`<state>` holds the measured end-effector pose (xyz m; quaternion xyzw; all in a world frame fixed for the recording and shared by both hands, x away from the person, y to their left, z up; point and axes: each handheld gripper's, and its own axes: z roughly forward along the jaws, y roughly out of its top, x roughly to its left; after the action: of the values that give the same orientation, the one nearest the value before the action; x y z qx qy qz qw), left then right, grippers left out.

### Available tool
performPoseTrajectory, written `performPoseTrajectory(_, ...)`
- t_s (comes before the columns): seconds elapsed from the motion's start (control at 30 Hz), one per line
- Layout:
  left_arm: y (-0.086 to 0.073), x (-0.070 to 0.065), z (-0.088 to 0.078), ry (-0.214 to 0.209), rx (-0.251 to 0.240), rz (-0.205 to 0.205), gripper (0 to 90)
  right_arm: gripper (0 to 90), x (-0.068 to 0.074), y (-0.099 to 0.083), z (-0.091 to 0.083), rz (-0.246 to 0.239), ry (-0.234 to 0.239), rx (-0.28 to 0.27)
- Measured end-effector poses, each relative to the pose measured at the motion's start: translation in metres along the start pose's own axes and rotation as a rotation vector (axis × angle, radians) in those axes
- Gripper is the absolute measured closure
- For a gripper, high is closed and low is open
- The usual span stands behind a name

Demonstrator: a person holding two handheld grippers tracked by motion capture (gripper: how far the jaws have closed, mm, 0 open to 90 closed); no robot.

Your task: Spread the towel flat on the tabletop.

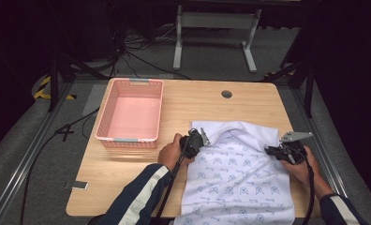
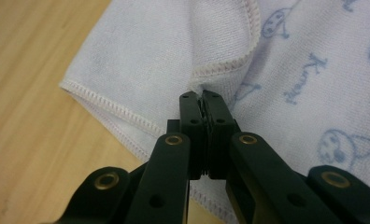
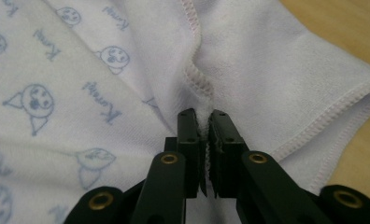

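Observation:
A white towel (image 1: 235, 173) with small blue cartoon prints lies on the wooden table (image 1: 127, 173), its far edge folded back toward me and its near end hanging over the front. My left gripper (image 1: 203, 139) is shut on the stitched hem at the fold's left corner; the left gripper view shows the towel (image 2: 183, 42) pinched between the jaws of that gripper (image 2: 201, 100). My right gripper (image 1: 269, 151) is shut on the hem at the right corner. In the right gripper view the towel (image 3: 267, 60) bunches between the jaws of that gripper (image 3: 202, 119).
An empty pink basket (image 1: 131, 112) stands at the table's back left. A round cable hole (image 1: 226, 94) sits near the far edge. A table frame's legs (image 1: 216, 33) stand on the floor beyond. Cables (image 1: 174, 178) trail from both grippers toward me.

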<state>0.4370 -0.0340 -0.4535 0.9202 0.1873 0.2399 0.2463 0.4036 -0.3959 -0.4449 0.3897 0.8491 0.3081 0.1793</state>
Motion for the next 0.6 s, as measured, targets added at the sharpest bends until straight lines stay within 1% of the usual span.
performPoseTrajectory(0.03,0.002,0.003,0.005,0.010,-0.010,-0.010,88.3,84.0,-0.004,0.005,0.004,0.007,-0.011,0.003)
performPoseTrajectory(0.07,0.005,0.008,0.009,0.021,0.001,-0.017,88.3,84.0,-0.009,0.010,0.009,0.002,-0.026,0.008)
performPoseTrajectory(0.1,0.005,0.008,0.009,0.021,0.001,-0.017,88.3,84.0,-0.009,0.010,0.009,0.002,-0.026,0.008)
performPoseTrajectory(0.13,0.007,0.012,0.012,0.028,-0.002,-0.029,88.3,84.1,-0.013,0.016,0.013,0.017,-0.034,0.013)
performPoseTrajectory(0.17,0.010,0.017,0.015,0.033,0.013,-0.015,88.3,84.1,-0.018,0.020,0.017,0.029,-0.034,0.013)
performPoseTrajectory(0.23,0.014,0.025,0.021,0.049,0.031,-0.034,88.4,84.2,-0.026,0.027,0.024,0.051,-0.043,0.014)
performPoseTrajectory(0.3,0.018,0.034,0.028,0.069,0.043,-0.056,88.4,84.2,-0.031,0.036,0.032,0.047,-0.065,0.021)
performPoseTrajectory(0.37,0.022,0.041,0.033,0.085,0.052,-0.065,88.4,84.2,-0.034,0.044,0.039,0.036,-0.088,0.030)
performPoseTrajectory(0.47,0.024,0.052,0.040,0.095,0.051,-0.114,88.4,84.2,-0.038,0.059,0.050,0.019,-0.122,0.054)
performPoseTrajectory(0.53,0.025,0.057,0.043,0.109,0.065,-0.123,88.4,84.3,-0.041,0.068,0.057,0.008,-0.149,0.065)
performPoseTrajectory(0.6,0.025,0.064,0.047,0.126,0.064,-0.137,88.4,84.2,-0.044,0.075,0.064,0.016,-0.165,0.064)
